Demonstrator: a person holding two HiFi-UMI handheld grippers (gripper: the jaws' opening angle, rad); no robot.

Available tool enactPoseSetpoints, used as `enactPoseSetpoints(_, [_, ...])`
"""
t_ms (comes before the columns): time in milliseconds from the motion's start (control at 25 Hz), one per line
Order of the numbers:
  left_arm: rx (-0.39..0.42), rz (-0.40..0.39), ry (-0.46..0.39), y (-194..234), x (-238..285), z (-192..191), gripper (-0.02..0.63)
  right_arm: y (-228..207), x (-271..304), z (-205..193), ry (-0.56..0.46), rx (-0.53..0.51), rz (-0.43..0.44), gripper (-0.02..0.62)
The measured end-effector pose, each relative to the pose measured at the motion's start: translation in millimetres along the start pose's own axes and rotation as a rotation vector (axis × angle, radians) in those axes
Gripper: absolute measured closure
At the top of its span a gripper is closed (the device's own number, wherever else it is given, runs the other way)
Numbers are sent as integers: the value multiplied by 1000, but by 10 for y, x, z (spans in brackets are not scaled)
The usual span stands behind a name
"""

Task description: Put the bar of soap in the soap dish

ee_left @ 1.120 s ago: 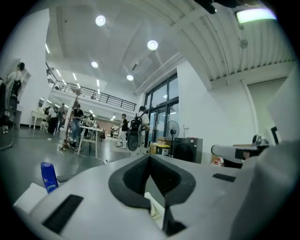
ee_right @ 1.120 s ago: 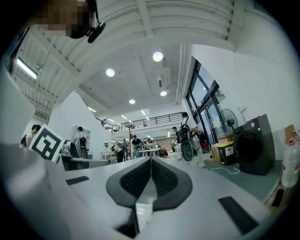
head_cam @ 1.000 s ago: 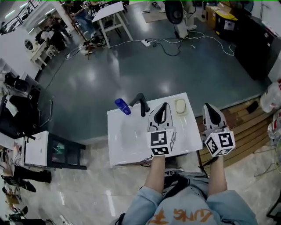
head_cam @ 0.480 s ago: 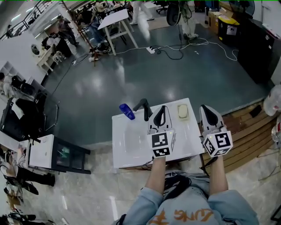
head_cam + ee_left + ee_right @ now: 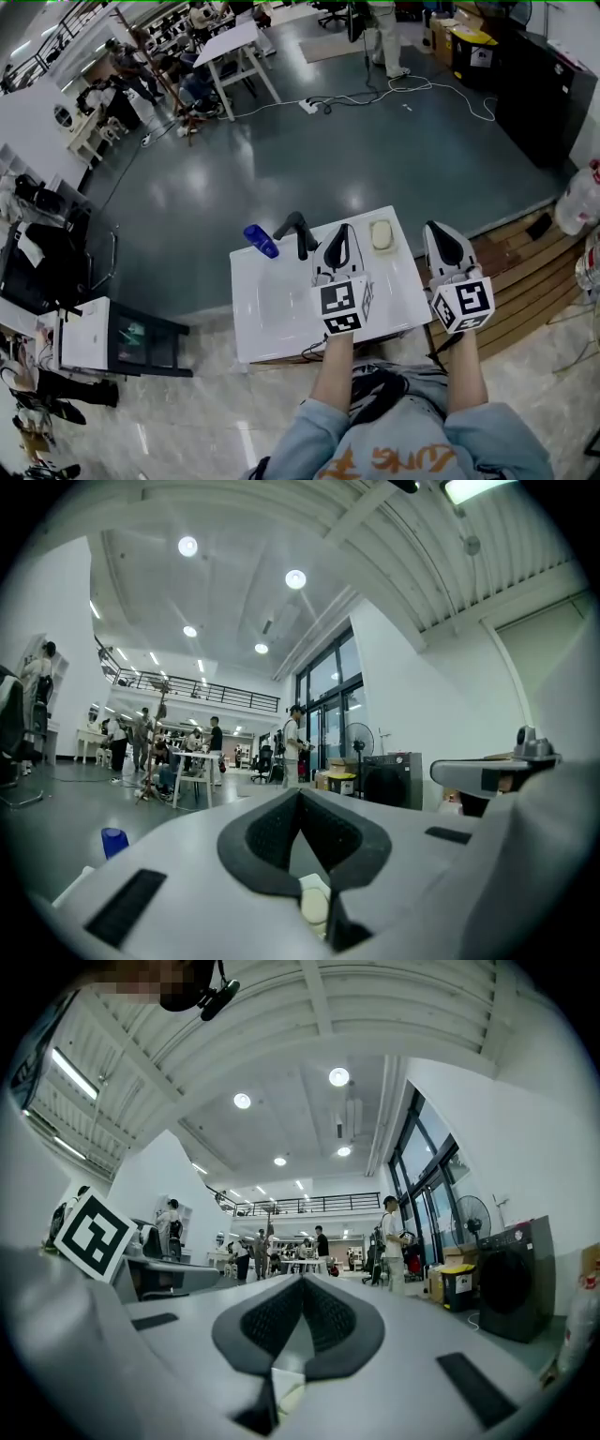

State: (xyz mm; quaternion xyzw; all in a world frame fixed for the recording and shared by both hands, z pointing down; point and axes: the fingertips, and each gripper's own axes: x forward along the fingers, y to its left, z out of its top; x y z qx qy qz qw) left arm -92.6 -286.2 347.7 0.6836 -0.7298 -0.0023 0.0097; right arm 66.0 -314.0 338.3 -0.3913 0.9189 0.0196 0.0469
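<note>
Soap bar [image 5: 382,233] lay unchanged in the soap dish [image 5: 382,250], and my left tool [image 5: 342,229] and right tool [image 5: 434,227] stayed pressed together, empty, so I judged the task finished.

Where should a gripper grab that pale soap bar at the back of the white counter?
I'd take the soap bar across its narrow width, pads on its two long sides, coming down from above. It lies flat on the white counter, long way pointing away from the person, with its top bare.

Cream soap dish [image 5: 381,235] on white washbasin [image 5: 281,323]
</note>
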Motion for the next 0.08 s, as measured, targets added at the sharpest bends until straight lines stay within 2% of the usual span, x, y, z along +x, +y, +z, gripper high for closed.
enactPoseSetpoints(80, [-2,6,-3,20,14,-10,583,-6,14,-19,5,-5,-7,568])
